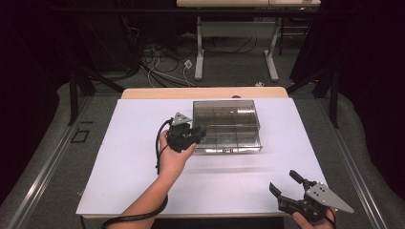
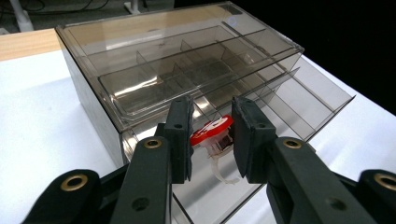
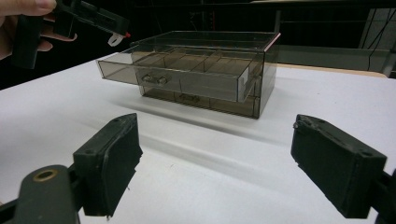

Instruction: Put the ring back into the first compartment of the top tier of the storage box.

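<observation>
Left tongs (image 1: 197, 133) sit at the left front corner of the smoked drawer box (image 1: 224, 110), hand (image 1: 173, 155) wrapped under the body. High view can't resolve what's between the jaws. Left gripper view does: left tongs (image 2: 212, 137) are clenched on a small red-capped part (image 2: 211, 130) with a clear plastic base and a thin white loop hanging under it. The part hangs just over the near end of the pulled-out top drawer (image 2: 299, 100), above the first compartment; can't tell whether it touches the drawer wall. Right gripper view picks up the same tongs (image 3: 114, 35) top left from the side, with the white loop and a speck of red showing at the tip, above the drawer's left end.

Drawer box (image 3: 210, 70) stands mid white surface (image 1: 133, 157). Right gripper view shows its top drawer slid out toward the front with a small handle (image 3: 154, 79) on its face, dividers inside, and a second drawer pushed in underneath. High view shows the dividers only as a faint grid through the lid.

Right tongs (image 1: 285, 183) are at the front right edge of the surface, well apart from the box, jaws spread wide, nothing in them. Right gripper view confirms it: right tongs (image 3: 215, 172) released, bare surface between the pads.
</observation>
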Tool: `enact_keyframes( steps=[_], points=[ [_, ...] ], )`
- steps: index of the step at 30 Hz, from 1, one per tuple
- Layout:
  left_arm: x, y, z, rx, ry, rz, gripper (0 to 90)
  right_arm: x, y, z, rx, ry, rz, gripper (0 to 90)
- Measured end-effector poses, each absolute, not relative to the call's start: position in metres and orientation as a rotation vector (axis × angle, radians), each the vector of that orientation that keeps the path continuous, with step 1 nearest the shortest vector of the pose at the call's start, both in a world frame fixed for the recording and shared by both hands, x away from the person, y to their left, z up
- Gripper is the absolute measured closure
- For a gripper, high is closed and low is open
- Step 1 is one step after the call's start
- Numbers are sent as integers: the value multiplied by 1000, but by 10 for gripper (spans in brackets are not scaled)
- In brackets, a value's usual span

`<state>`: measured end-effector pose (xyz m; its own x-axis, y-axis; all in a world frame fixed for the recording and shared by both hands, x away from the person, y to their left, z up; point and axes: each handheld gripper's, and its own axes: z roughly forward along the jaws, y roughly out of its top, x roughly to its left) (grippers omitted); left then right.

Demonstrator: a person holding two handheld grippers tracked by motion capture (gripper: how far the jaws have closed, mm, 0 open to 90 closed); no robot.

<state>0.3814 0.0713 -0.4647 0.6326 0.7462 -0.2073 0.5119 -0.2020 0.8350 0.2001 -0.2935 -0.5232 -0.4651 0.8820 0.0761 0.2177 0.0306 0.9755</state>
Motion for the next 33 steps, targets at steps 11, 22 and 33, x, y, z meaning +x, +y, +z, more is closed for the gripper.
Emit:
enact_keyframes(
  steps=[11,22,33],
  points=[
    [384,66,-474,1891,1012,284,696,200,-293,-523,1116,1736,1470,150],
    [386,63,-480,1913,1013,283,695,200,-293,-523,1115,1736,1472,150],
    [387,63,-481,1912,1021,280,671,200,-293,-523,1116,1737,1474,150]
  ],
)
